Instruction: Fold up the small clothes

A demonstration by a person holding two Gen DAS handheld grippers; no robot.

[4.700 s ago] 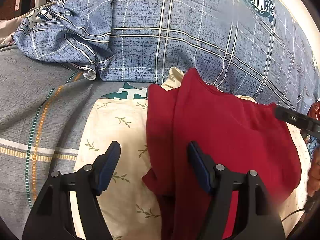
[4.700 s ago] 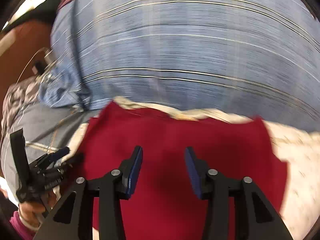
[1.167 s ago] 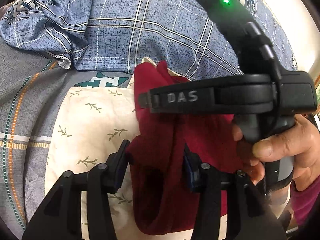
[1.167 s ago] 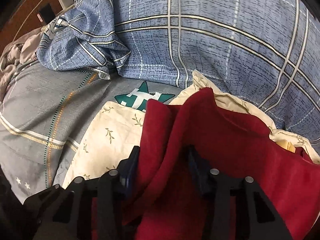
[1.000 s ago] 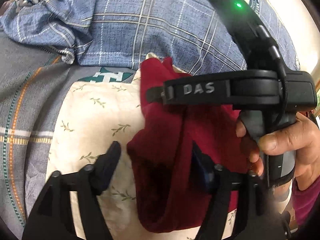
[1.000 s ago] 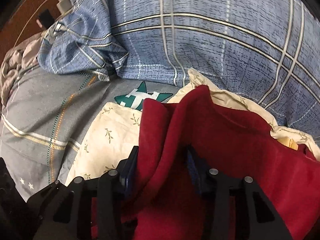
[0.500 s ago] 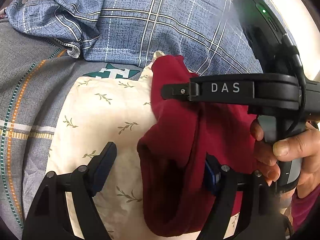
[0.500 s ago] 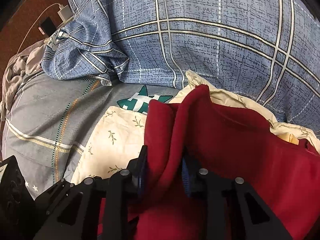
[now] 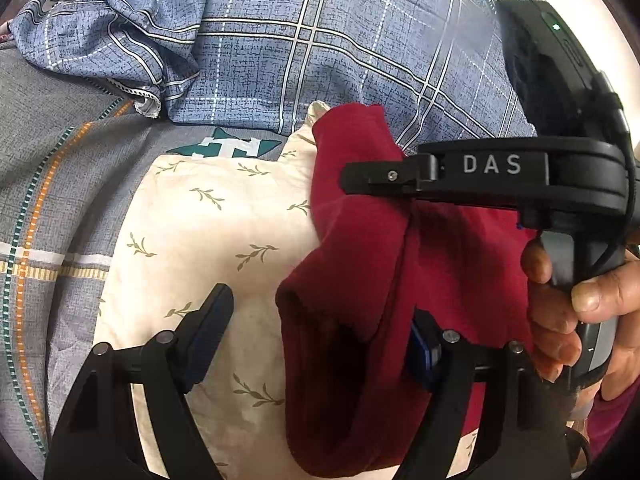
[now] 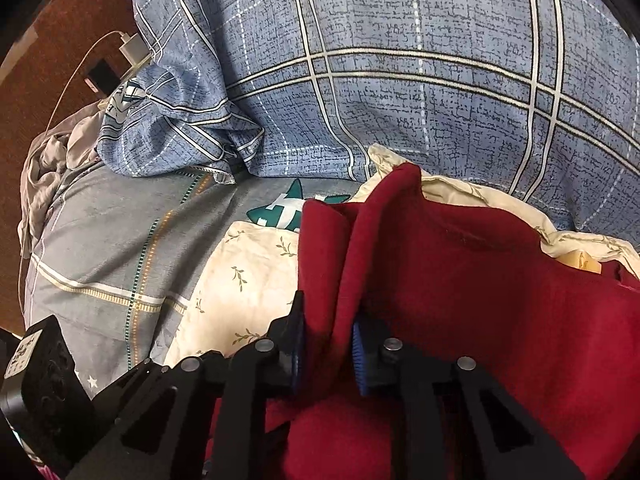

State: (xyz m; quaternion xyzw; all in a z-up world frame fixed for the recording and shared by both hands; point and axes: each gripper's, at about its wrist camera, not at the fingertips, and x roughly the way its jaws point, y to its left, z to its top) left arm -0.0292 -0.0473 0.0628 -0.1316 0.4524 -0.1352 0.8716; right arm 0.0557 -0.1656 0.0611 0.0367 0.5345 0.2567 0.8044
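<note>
Red knit garment (image 9: 360,264) — soft, light, likely to slump — lies on the leaf-print pillow (image 9: 208,232), its raised fold pinched in the right gripper (image 10: 326,348), best held at hems; left gripper (image 9: 316,332) spread wide around its near edge.

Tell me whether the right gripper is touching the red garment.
Touching. In the right wrist view the right gripper has both blue pads pressed against a raised fold of the red garment.

A bed (image 10: 100,248) with a grey striped sheet carried a blue plaid quilt (image 10: 420,92) and a cream leaf-print pillow (image 9: 208,240); a white charger (image 10: 134,50) lay beyond.
</note>
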